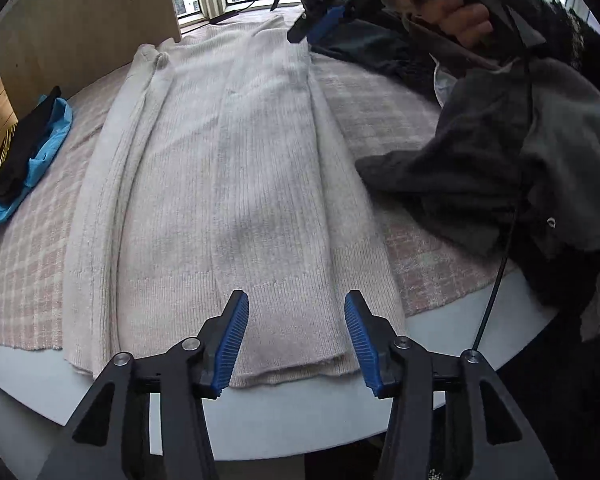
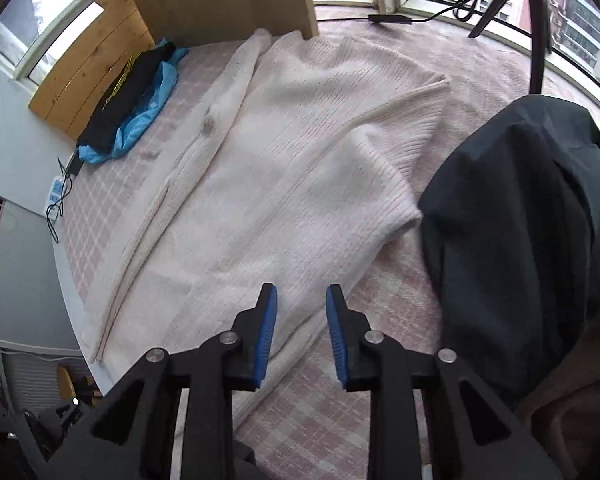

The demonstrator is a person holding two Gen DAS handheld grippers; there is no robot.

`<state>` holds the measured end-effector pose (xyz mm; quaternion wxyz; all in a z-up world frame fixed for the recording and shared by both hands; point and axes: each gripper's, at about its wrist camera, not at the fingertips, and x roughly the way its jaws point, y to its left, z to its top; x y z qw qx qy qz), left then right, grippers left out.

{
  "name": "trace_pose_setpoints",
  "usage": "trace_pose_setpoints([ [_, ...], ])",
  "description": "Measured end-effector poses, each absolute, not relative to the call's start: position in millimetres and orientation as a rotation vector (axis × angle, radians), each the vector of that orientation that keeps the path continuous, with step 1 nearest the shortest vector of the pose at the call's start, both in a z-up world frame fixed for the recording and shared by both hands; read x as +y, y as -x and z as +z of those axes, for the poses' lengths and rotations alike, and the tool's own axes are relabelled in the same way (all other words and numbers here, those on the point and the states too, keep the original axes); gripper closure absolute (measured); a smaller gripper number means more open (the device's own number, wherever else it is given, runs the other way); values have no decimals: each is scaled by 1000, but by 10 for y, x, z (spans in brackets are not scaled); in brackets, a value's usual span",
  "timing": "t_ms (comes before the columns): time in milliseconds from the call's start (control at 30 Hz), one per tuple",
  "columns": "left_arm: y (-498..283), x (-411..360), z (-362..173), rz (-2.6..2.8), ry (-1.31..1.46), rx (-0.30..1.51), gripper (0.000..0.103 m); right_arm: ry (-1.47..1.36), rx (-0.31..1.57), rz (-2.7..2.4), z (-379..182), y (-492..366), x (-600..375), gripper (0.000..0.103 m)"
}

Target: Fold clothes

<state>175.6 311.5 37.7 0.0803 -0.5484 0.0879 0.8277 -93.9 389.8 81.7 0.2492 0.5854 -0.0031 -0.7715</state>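
Sweater [image 1: 236, 184]: lies flat on your bench [image 1: 284, 412], sides folded in, ready for the crosswise fold.
Left gripper [image 1: 296, 340]: fingers apart over the hem, empty.
Right gripper [image 2: 301, 334]: fingers apart, empty, above the sweater's edge.

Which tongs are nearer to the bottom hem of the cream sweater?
Left. The left tongs hover open just above the cream sweater hem, while the right tongs hang over its far end.

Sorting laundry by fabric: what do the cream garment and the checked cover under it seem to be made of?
Cream garment: likely a soft rib-knit wool or acrylic, given its vertical ribs and fuzzy matte surface. Checked cover: apparently woven cloth, pink-and-white plaid, flat and matte.
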Motion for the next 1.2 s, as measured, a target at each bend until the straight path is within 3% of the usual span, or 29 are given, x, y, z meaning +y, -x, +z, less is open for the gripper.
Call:
trace_pose_setpoints([
  [100, -1764, 3111, 322, 2488, 1617, 271, 71, -1624, -108, -2140, 797, 1208, 4143, 63],
  [167, -1737, 3046, 345, 2499, 1613, 217, 91, -1642, -133, -2131, 723, 1306, 4171, 63],
  [367, -1690, 2979, 406, 2497, 1609, 151, 94, -1725, -165, -2074, 389, 1465, 4025, 64],
  [433, -1709, 2962, 479, 2490, 1591, 107, 95, -1732, -217, -2041, 330, 1480, 4031, 94],
  [467, -1727, 2946, 543, 2483, 1574, 59, 95, -1734, -214, -2042, 337, 1473, 4040, 99],
  [567, -1805, 2948, 720, 2471, 1495, -60, 95, -1693, -179, -2098, 430, 1454, 4094, 99],
  [633, -1815, 3026, 688, 2490, 1504, 10, 93, -1704, -180, -2101, 410, 1472, 4112, 99],
  [767, -1836, 3204, 544, 2476, 1566, 166, 69, -1718, -237, -2074, 374, 1500, 4154, 96],
  [800, -1856, 3248, 555, 2469, 1553, 158, 64, -1717, -275, -2051, 377, 1500, 4175, 85],
  [833, -1873, 3296, 562, 2461, 1540, 157, 52, -1709, -322, -2031, 383, 1498, 4202, 76],
  [867, -1885, 3353, 558, 2452, 1529, 169, 45, -1687, -368, -2020, 396, 1491, 4229, 59],
  [900, -1886, 3410, 533, 2441, 1525, 192, 45, -1668, -389, -2016, 404, 1485, 4235, 52],
  [1067, -1842, 3603, 292, 2409, 1556, 333, 45, -1694, -289, -2030, 318, 1453, 4075, 54],
  [1100, -1850, 3621, 253, 2419, 1544, 373, 43, -1706, -268, -2025, 284, 1435, 4035, 67],
  [1167, -1843, 3583, 255, 2442, 1531, 370, 52, -1716, -237, -2030, 235, 1396, 3971, 89],
  [1200, -1836, 3553, 267, 2454, 1527, 357, 59, -1719, -225, -2037, 226, 1382, 3944, 90],
])
